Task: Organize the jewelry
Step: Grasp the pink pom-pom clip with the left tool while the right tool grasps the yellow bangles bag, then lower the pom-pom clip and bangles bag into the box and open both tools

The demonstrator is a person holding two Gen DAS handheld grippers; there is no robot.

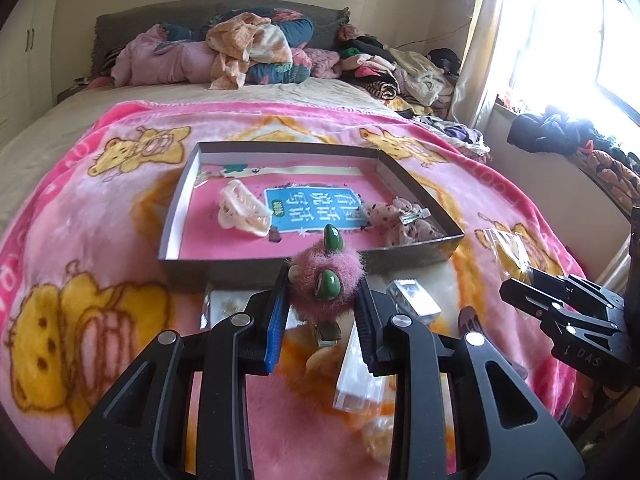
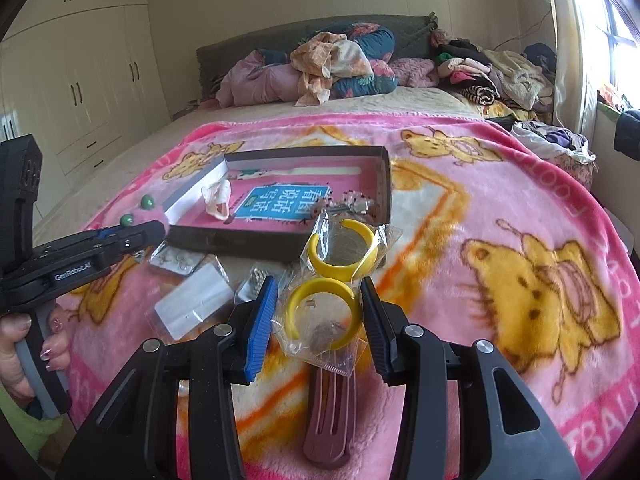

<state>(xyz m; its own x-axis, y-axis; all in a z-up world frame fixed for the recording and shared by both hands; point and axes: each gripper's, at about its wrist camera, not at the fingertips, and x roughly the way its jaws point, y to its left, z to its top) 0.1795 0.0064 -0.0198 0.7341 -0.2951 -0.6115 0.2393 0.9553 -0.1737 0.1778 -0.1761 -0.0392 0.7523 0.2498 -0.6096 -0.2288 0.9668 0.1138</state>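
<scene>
My left gripper (image 1: 324,284) is shut on a fuzzy pink hair clip (image 1: 326,270) with green beads, held just above the near wall of a shallow dark box (image 1: 240,270). Inside the box lie a cream claw clip (image 1: 242,212) and a floral bow clip (image 1: 400,220) on a pink printed floor. My right gripper (image 2: 320,306) is shut on a clear bag of yellow hoop earrings (image 2: 340,256), its pads against the lower hoop, in front of the box's (image 2: 240,242) right corner. From the right wrist view the left gripper (image 2: 158,228) shows at the left with the pink clip (image 2: 150,216).
Small clear jewelry bags (image 2: 192,304) and a mauve hair clip (image 2: 332,412) lie on the pink bear blanket (image 2: 520,240) before the box. A clear case (image 1: 412,298) lies near the left gripper. Piled clothes (image 2: 340,64) fill the bed's head. A person's hand (image 2: 16,344) grips the left handle.
</scene>
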